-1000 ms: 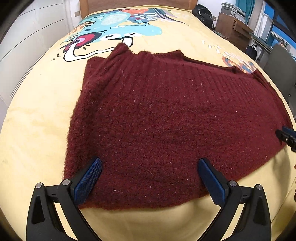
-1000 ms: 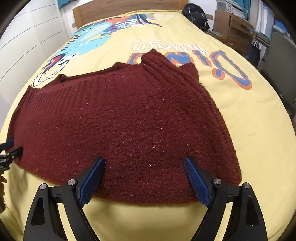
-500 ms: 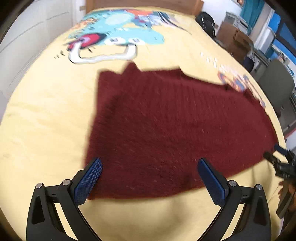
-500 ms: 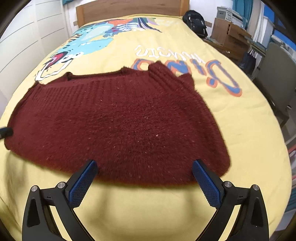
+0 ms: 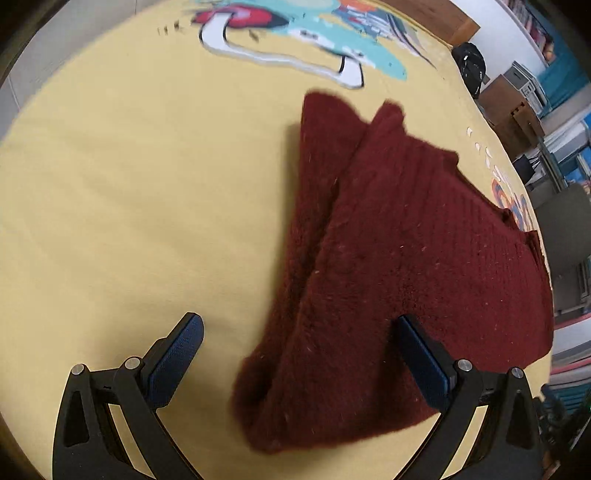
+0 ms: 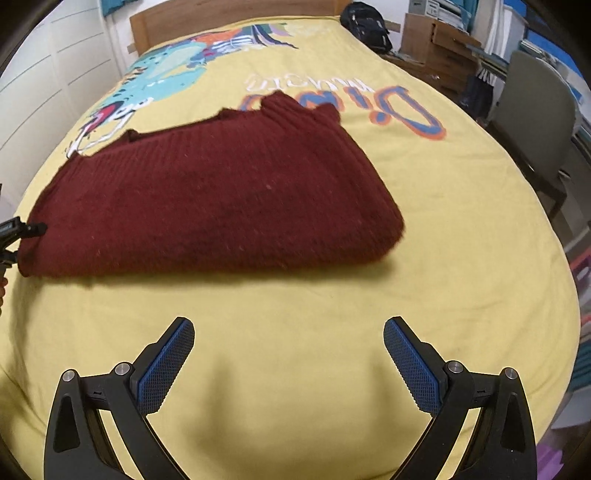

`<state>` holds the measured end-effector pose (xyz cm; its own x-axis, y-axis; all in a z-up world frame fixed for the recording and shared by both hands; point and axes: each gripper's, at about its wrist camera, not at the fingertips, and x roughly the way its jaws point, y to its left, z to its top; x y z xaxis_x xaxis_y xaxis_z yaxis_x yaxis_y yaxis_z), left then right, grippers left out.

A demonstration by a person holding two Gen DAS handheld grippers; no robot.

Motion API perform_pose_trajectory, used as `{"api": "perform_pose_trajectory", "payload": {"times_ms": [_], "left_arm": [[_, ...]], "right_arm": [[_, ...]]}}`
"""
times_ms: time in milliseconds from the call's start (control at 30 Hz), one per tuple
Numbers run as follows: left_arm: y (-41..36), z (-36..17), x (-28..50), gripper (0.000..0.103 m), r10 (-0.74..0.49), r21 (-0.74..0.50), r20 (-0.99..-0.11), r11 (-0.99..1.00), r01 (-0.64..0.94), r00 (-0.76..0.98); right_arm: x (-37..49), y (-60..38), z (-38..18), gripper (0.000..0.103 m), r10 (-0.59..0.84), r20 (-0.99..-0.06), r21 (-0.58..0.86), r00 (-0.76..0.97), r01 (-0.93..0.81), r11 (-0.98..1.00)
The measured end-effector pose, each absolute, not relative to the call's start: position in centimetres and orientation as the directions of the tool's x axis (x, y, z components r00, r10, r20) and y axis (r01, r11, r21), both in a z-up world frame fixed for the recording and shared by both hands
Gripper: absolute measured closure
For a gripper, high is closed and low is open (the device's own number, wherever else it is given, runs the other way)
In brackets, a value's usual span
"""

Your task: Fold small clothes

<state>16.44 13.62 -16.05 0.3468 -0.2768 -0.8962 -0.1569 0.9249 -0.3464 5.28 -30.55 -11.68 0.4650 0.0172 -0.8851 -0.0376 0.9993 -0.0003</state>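
Observation:
A dark red knitted sweater (image 5: 406, 266) lies folded on the yellow bedspread (image 5: 129, 206). In the left wrist view its near left corner sits between the fingers of my left gripper (image 5: 299, 343), which stands open with its pads apart from the cloth. In the right wrist view the sweater (image 6: 221, 199) lies further up the bed. My right gripper (image 6: 288, 343) hangs wide open over bare bedspread (image 6: 295, 295), short of the sweater's near edge. The left gripper's tips (image 6: 22, 230) show at that view's left edge, by the sweater's left corner.
The bedspread carries a cartoon dinosaur print (image 6: 166, 70) and lettering (image 6: 399, 107). A wooden headboard (image 6: 229, 14) closes the far end. On the right stand a grey chair (image 6: 535, 122), wooden drawers (image 6: 436, 40) and a black bag (image 6: 365, 22).
Both grippers drew back from the sweater. The left one shifted left and rolled, so the sweater now lies to the right. The right one pulled off the cloth onto bare bedspread.

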Motion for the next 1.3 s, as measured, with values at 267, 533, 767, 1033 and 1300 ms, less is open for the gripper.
{"api": "perform_pose_trajectory", "payload": {"times_ms": [267,533,767,1033,1300], "left_arm": [[11.6,-15.8,16.2,0.046,-0.346,-0.382,-0.871,0.923,-0.04,0.348],[10.5,-11.3,15.3,0.076,-0.403,-0.432,-0.832,0.902,0.011,0.382],[5.8,-5.0,16.1,0.078,-0.47,-0.478,-0.781,0.874,0.092,0.411],[-6.3,-0.9,20.5,0.079,-0.513,-0.473,-0.772,0.858,0.199,0.376],[-19.4,-4.2,22.9,0.079,-0.449,-0.383,-0.844,0.888,0.256,0.293]], "right_arm": [[5.5,-31.7,-11.7,0.001,-0.002,-0.888,-0.008,0.46,-0.01,1.0],[6.0,-33.1,-10.0,0.001,-0.012,-0.873,-0.008,0.488,0.011,1.0],[6.3,-35.4,-7.8,0.001,-0.004,-0.841,0.019,0.541,0.038,0.999],[6.9,-39.4,-5.5,0.001,-0.003,-0.812,0.057,0.583,0.084,0.995],[6.7,-42.8,-5.9,0.001,-0.025,-0.831,0.059,0.556,0.133,0.989]]}}
